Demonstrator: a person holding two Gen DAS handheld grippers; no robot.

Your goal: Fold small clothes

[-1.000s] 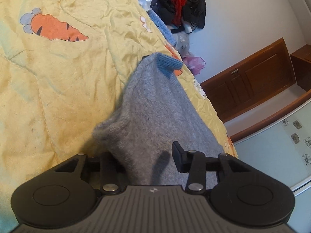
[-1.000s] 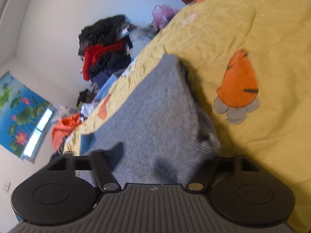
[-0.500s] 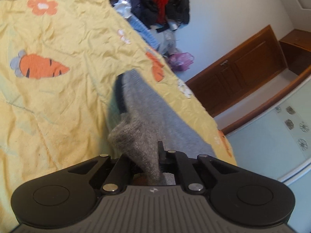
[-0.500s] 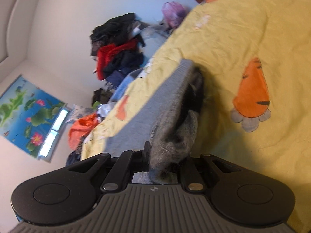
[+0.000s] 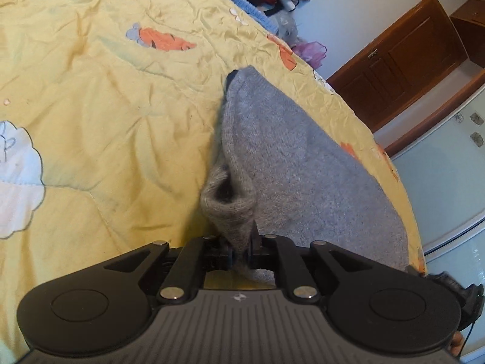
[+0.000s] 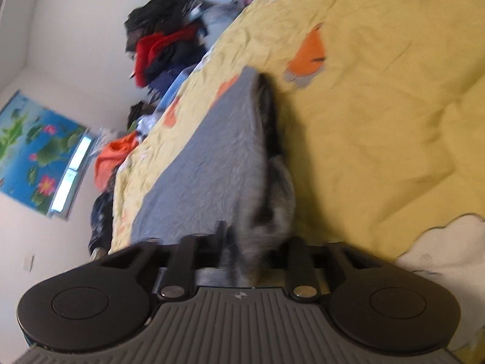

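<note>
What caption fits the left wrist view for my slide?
Left gripper shut on a bunched edge of the grey knit garment on the yellow carrot-print quilt.

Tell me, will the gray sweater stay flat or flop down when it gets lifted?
Probably flop: the gray sweater already bunches into a soft loop where the left gripper pinches it. It likely won't slip, since the knit looks fuzzy. The right gripper holds another edge, so it should sag between them.
</note>
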